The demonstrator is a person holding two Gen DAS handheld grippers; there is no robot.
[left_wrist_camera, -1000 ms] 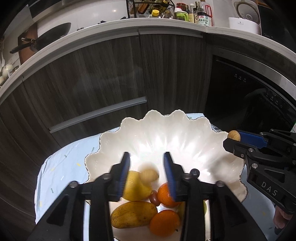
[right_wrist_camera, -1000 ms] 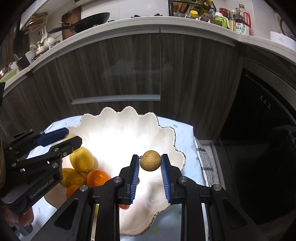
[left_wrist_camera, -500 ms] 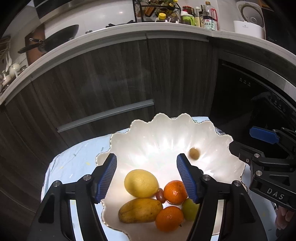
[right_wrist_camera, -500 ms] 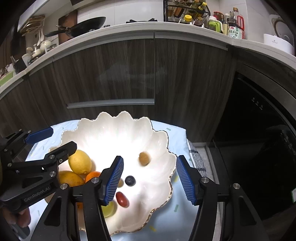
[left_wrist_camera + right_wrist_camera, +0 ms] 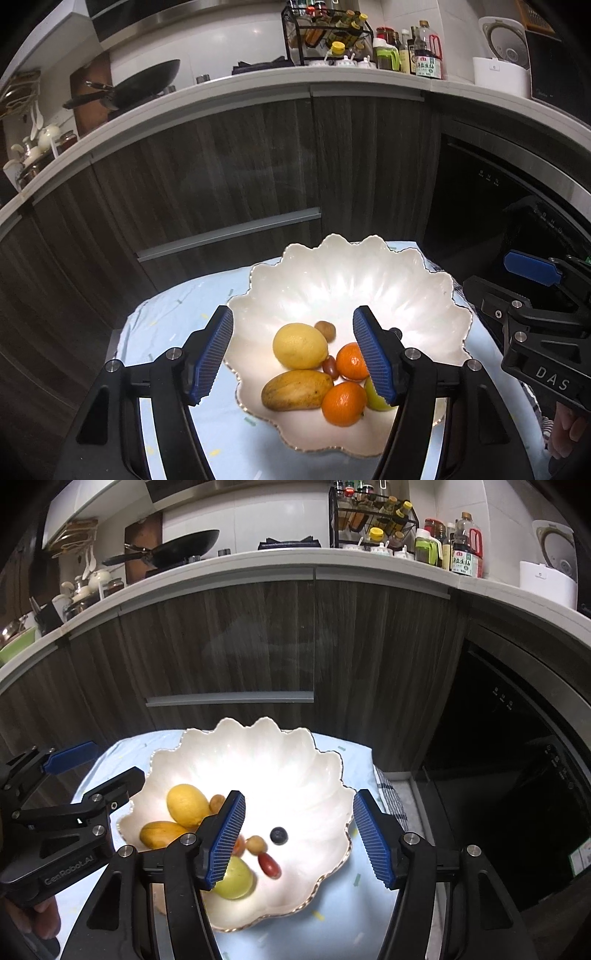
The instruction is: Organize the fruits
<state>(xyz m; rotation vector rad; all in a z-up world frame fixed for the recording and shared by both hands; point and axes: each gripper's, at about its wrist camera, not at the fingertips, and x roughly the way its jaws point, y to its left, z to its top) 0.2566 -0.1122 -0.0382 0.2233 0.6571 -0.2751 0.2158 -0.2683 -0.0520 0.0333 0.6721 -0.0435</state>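
Observation:
A white scalloped bowl (image 5: 369, 280) (image 5: 295, 760) sits on a pale blue cloth. It holds a lemon (image 5: 300, 345) (image 5: 187, 805), a mango (image 5: 295, 390) (image 5: 159, 833), two oranges (image 5: 343, 403), a green fruit (image 5: 236, 882), a small brown fruit (image 5: 325, 330) (image 5: 216, 802), a red grape tomato (image 5: 269, 865), a blueberry (image 5: 278, 836) and a small tan fruit (image 5: 256, 844). My left gripper (image 5: 293, 356) is open and empty above the bowl's near side. My right gripper (image 5: 299, 840) is open and empty above the bowl's right part.
Dark wood cabinets (image 5: 221, 177) with a metal handle (image 5: 229, 233) stand behind the table. A black oven front (image 5: 517, 760) is to the right. The counter above carries a wok (image 5: 147, 85), bottles (image 5: 424, 59) and a rice cooker (image 5: 502, 55).
Both grippers have opened and pulled back up from the bowl. The right one let go of its small brown fruit, which dropped into the bowl. The left one's fruit lies by the lemon.

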